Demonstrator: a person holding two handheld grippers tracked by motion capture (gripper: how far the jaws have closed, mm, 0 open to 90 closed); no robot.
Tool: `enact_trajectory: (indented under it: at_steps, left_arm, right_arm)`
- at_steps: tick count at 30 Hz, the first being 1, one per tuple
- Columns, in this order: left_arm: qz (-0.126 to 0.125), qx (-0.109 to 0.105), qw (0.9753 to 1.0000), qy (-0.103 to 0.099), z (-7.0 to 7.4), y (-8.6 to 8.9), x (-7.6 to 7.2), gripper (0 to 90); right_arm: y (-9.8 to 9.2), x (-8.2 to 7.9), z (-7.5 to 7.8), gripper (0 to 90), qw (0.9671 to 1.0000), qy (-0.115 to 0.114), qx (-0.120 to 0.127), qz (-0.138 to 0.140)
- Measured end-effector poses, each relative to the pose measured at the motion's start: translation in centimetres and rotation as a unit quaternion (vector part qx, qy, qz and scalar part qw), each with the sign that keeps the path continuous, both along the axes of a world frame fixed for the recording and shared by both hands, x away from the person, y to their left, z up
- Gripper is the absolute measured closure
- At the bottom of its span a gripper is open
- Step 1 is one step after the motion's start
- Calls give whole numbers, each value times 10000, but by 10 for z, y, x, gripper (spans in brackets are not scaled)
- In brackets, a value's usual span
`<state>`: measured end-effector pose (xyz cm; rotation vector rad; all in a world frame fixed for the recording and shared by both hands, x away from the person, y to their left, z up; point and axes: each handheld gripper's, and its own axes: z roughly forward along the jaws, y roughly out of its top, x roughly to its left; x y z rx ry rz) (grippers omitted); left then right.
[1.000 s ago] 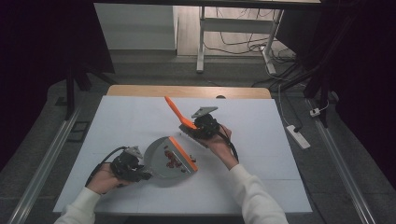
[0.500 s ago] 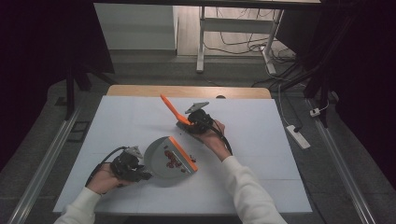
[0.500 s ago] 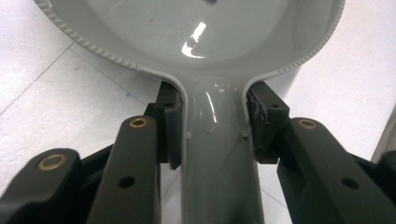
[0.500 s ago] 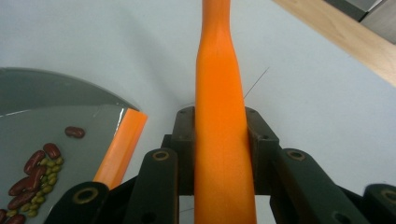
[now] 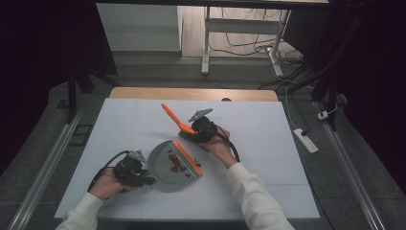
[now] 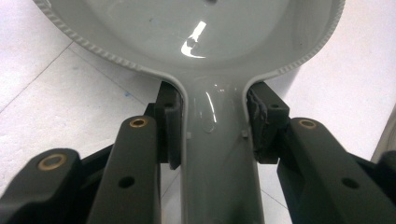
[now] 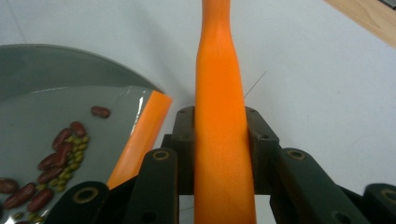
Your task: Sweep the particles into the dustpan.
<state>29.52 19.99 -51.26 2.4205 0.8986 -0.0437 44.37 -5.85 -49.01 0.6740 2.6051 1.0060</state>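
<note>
Grippers, two. We clamp the left gripper [image 6: 212,135] on the grey dustpan [image 5: 165,163] handle, the right gripper [image 7: 219,144] on the orange brush [image 5: 173,116] handle. Beans [image 7: 56,149] lie in the pan beside it; sweeping looks finished, so carrying level comes next.

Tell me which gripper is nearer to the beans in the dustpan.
Right. The right gripper, shut on the orange brush handle, sits just beyond the beans. The left gripper clamps the dustpan handle, across the pan from them.

Overhead cam looking forward and down at the white table [image 5: 268,143]; both gripper cams right up close, sharing the grey dustpan [image 5: 165,165] [image 6: 196,28] [image 7: 42,88].
</note>
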Motion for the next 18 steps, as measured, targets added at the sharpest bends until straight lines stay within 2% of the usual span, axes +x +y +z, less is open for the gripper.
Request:
enact_trajectory:
  at_steps: [8, 13, 15, 18]
  left_arm:
    - [7, -3, 10000, 3, 0, 0, 0, 616]
    - [14, -5, 10000, 2, 0, -1, 0, 616]
    - [12, 3, 10000, 1, 0, -1, 0, 616]
    - [10, 2, 10000, 5, 0, -1, 0, 616]
  right_arm:
    - [-1, -17, 0, 697, 9999, -17, -10, 167]
    - [-1, -28, 0, 697, 9997, 47, -5, 246]
    - [-1, -31, 1, 697, 9996, 184, 66, 221]
    - [-1, -38, 1, 697, 9995, 214, 97, 223]
